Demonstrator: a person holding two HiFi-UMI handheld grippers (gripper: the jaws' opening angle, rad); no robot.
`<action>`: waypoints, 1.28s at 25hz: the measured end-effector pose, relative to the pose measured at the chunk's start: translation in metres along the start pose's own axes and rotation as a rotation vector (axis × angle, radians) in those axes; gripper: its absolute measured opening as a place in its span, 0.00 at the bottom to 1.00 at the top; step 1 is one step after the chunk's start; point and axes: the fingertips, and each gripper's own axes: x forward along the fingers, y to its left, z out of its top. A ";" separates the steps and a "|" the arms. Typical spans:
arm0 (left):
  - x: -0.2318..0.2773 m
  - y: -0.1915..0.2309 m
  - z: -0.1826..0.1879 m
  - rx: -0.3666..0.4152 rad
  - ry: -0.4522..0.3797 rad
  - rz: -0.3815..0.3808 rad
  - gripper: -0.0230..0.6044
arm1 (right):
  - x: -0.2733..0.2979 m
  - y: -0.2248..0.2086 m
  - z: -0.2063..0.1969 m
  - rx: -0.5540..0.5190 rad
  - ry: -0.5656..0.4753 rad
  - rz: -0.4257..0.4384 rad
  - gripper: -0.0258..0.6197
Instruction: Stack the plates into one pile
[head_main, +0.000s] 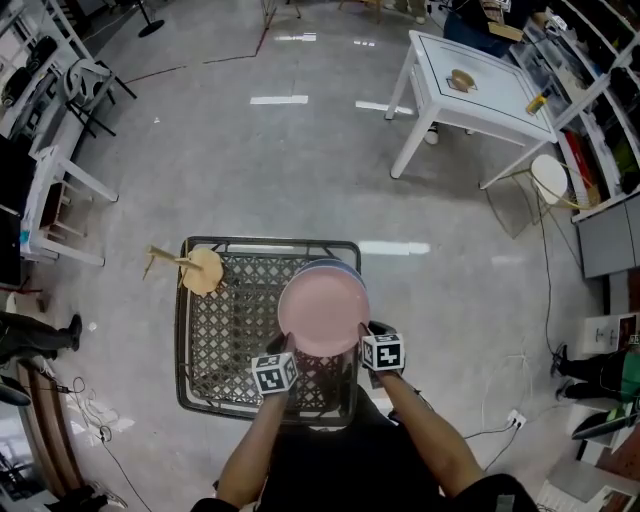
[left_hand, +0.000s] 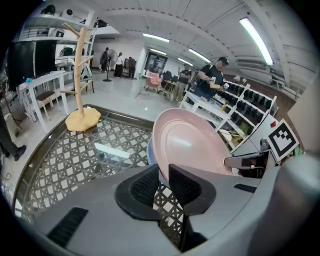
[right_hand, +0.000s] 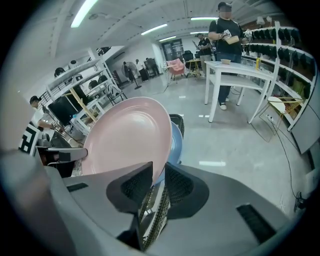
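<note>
I hold a pink plate (head_main: 323, 313) by its near rim, tilted up above the black mesh table (head_main: 225, 335). My left gripper (head_main: 288, 347) is shut on the rim's left side and my right gripper (head_main: 363, 332) on its right side. A blue plate (head_main: 333, 266) lies on the table under the pink one, only its far edge showing. In the left gripper view the pink plate (left_hand: 192, 145) enters the gripper (left_hand: 164, 182) between the pads, with the blue plate (left_hand: 150, 151) behind it. The right gripper view shows the pink plate (right_hand: 127, 137) pinched in the gripper (right_hand: 159, 180), with the blue plate (right_hand: 175, 144) just beyond.
A wooden mug tree (head_main: 198, 268) stands at the table's far left corner. A white table (head_main: 480, 85) stands further off at the upper right, with a person (right_hand: 226, 35) beside it. Shelves line the room's sides.
</note>
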 end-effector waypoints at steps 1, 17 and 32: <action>0.004 -0.002 -0.001 -0.002 0.006 0.001 0.15 | 0.001 -0.004 0.000 0.000 0.005 -0.001 0.15; 0.054 0.000 -0.009 -0.030 0.062 0.056 0.15 | 0.037 -0.032 -0.002 0.004 0.057 0.025 0.15; 0.074 0.015 -0.012 -0.063 0.105 0.077 0.14 | 0.057 -0.032 0.002 -0.006 0.084 0.036 0.16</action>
